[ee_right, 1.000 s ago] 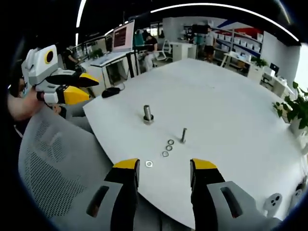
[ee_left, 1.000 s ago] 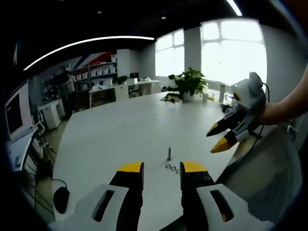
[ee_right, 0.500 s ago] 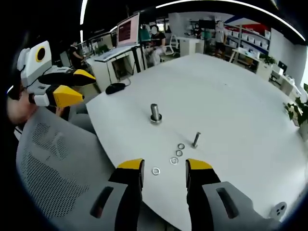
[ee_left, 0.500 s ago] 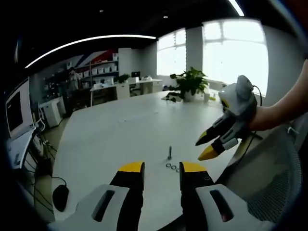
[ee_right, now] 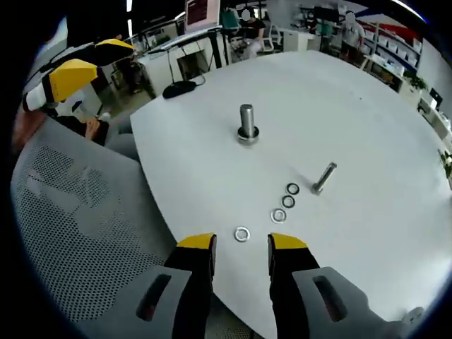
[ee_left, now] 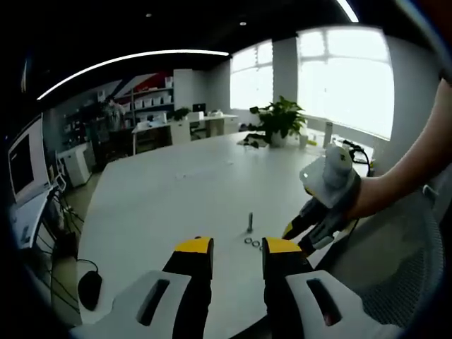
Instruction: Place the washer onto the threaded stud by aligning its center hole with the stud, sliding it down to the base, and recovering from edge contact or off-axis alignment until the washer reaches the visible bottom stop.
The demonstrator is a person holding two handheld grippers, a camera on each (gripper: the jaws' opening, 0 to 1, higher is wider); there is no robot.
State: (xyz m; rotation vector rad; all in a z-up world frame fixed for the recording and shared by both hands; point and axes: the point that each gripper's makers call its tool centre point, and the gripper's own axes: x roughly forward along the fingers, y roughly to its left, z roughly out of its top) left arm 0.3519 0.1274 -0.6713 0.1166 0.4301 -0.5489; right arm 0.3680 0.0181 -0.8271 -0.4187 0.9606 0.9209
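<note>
We are in an open-plan office, large white meeting table (ee_left: 183,191) mid-frame, desks with monitors (ee_right: 201,8) at the top, shelving with boxes (ee_left: 152,104) upper left, potted plant (ee_left: 275,121) by bright windows (ee_left: 342,78) upper right, mesh chair (ee_right: 78,233) lower left.

Four small silver washers lie flat on the white table (ee_right: 367,113) in a loose line. The nearest washer (ee_right: 242,234) sits just beyond the jaw tips in the right gripper view; the second washer (ee_right: 278,215), third washer (ee_right: 288,201) and fourth washer (ee_right: 293,188) follow closely. The slim threaded stud (ee_right: 323,177) stands beside the fourth washer, bare. A thicker stud (ee_right: 246,123) stands well apart on a round base.
</note>
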